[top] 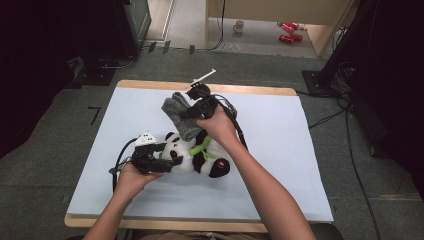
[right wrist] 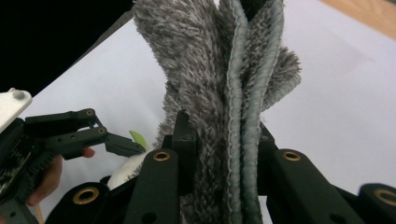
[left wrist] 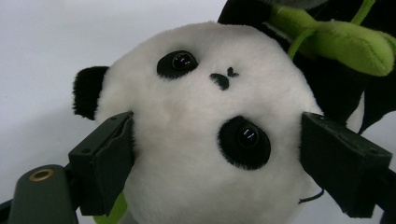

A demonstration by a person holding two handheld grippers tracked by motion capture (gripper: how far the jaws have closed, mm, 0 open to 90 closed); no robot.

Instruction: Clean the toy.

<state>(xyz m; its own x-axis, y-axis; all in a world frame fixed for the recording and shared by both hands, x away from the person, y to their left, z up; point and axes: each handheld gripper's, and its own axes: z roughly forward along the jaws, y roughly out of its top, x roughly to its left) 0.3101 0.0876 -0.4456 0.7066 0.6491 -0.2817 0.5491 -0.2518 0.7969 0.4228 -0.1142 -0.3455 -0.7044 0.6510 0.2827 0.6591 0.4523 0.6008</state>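
**Grey Fleece Cloth and Plush Panda: Handling Properties and Grip Points**

The grey fleece cloth (top: 181, 116) hangs folded in the right claw (top: 187, 116), held above the tabletop (top: 300, 150) just behind the plush panda (top: 195, 155). In the right gripper view the jaws are pressed onto the cloth (right wrist: 219, 93), pinching several layers together, stitched hems included, while the free part flops away from the claw.

The cloth appears light, limp and deep-piled. It offers no stiffness: any unsupported part sags and folds under its own weight. The pile gives good friction, so slipping from the pads is judged unlikely, but a grip on a single layer would let the other layers fall open. The recommended hold is across the bunched hems, as at present.

The panda lies on its side on the tabletop, in front of the person. The left claw (top: 165, 157) straddles its head. In the left gripper view both jaws sit against the white fur (left wrist: 196, 154) at the cheeks, denting it slightly, so the claw is judged closed on the head. The toy appears soft, light and compressible; it yields before it resists, so a shallow pinch may slide off the fur. The head is the firmest, roundest part and suits a wide grip. The green plush piece (left wrist: 336, 42) at the neck is thin and pulls away easily; it is not a sound hold.
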